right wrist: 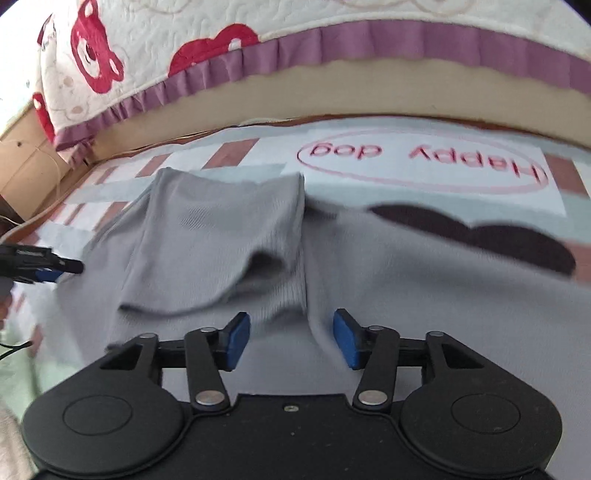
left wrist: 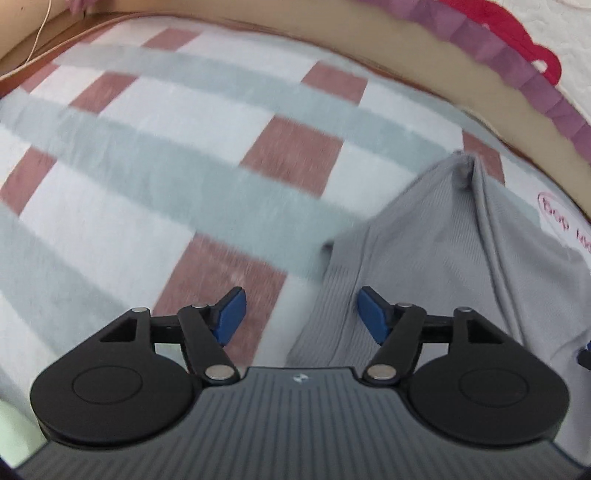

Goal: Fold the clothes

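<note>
Left gripper (left wrist: pixel 298 314) jaws released, nothing between pads; right gripper (right wrist: pixel 291 341) jaws likewise released, clear of cloth; grey ribbed garment (right wrist: pixel 221 236) lies part-folded on checked blanket (left wrist: pixel 184 147), beside the quilt (right wrist: pixel 258 18).

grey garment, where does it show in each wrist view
Left wrist: grey garment fills the lower right, reaching under the open left tool.
Right wrist: it spans the middle, ahead of the open right tool.
Shared landmark: the pink oval print on the checked blanket.
</note>
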`<state>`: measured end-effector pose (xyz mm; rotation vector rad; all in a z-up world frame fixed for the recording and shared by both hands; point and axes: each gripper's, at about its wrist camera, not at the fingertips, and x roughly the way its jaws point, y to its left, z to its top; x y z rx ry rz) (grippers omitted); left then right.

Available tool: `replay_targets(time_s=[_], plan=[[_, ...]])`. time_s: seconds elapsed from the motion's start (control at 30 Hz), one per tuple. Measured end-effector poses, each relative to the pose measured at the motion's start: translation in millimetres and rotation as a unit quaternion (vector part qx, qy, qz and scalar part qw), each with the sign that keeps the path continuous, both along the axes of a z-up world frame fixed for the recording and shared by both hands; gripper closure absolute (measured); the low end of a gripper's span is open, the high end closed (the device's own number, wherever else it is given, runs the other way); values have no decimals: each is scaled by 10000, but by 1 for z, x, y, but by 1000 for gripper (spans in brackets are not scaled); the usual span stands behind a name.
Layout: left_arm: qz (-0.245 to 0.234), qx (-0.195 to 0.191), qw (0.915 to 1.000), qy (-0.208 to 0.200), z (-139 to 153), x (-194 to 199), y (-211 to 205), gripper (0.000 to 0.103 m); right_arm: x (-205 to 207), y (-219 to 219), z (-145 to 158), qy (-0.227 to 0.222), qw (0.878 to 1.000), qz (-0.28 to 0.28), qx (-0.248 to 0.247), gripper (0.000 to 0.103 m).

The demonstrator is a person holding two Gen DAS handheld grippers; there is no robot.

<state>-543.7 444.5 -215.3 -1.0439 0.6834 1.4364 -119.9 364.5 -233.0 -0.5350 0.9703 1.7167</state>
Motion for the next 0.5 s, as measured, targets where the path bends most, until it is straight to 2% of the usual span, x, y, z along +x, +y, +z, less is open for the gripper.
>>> replay_targets(time_s=[0.07, 0.13, 0.2, 0.23, 0.3, 0.37, 0.43, 0.5], plan=[[-95, 110, 9997, 207, 3, 6, -2, 36, 15, -22, 0, 219, 9997, -100, 14, 43], [-295, 513, 9978, 299, 15, 16, -7, 37, 37, -42, 6, 433, 9987, -247, 68, 42], [-495, 915, 9938, 390, 28, 25, -12, 38, 69, -62, 17, 339, 9960, -766, 309, 42], [-628, 1090, 9915, 324, 33, 32, -15, 39, 85, -72, 23, 257, 9932, -1049, 436, 42], [-1000, 1328, 9860, -151, 42, 52, -20, 39, 123, -87, 32, -38, 9833, -1722, 585, 42], [-1402, 1346, 9787, -667, 43, 80, -23, 39, 163, -97, 35, -237, 9717, -2284, 560, 42], [-1797, 1248, 9711, -953, 39, 112, -24, 39, 194, -100, 34, -491, 9651, -2526, 487, 42], [-2167, 1178, 9647, -925, 35, 143, -24, 39, 211, -97, 31, -1013, 9623, -2501, 345, 42]])
